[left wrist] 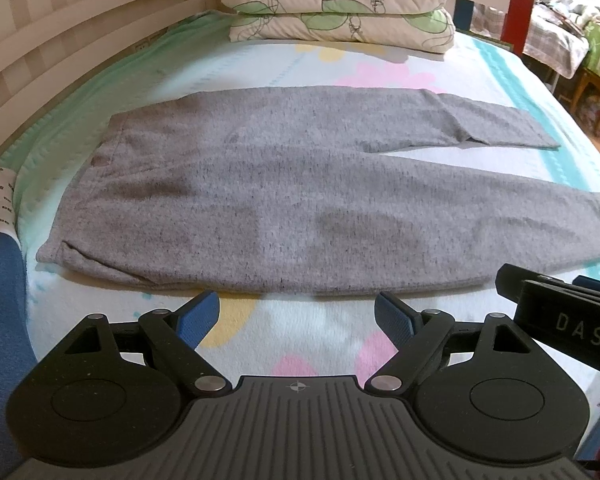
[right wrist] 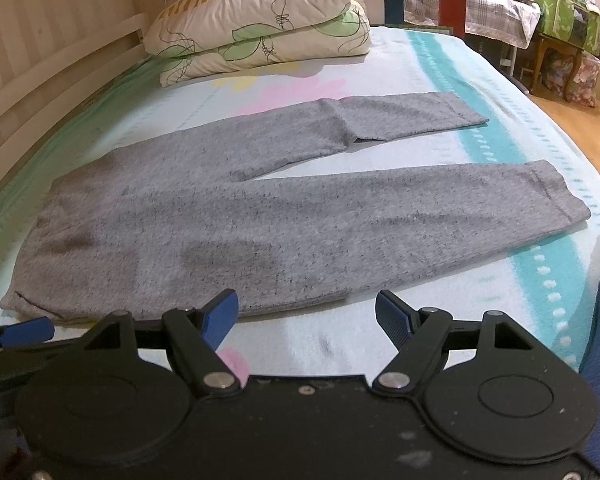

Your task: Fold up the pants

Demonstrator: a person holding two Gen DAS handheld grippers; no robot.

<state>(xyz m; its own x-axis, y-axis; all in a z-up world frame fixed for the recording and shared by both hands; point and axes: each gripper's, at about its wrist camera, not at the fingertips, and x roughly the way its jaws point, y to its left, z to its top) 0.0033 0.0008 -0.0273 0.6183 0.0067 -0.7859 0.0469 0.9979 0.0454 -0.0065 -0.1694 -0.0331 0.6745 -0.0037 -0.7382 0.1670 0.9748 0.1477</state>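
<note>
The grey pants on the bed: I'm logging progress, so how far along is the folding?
Done: the grey knit pants lie spread flat on the pastel flowered blanket, legs apart; the far leg's end looks doubled over. In hand: nothing; the left hand-held gripper and right hand-held gripper are open, short of the near edge. Left: every fold, likely starting with leg onto leg.

Bed (left wrist: 480, 64), pastel flower-print blanket: grey sweatpants (left wrist: 300, 200) spread flat at centre; folded floral quilt (left wrist: 340, 4) at far end.
</note>
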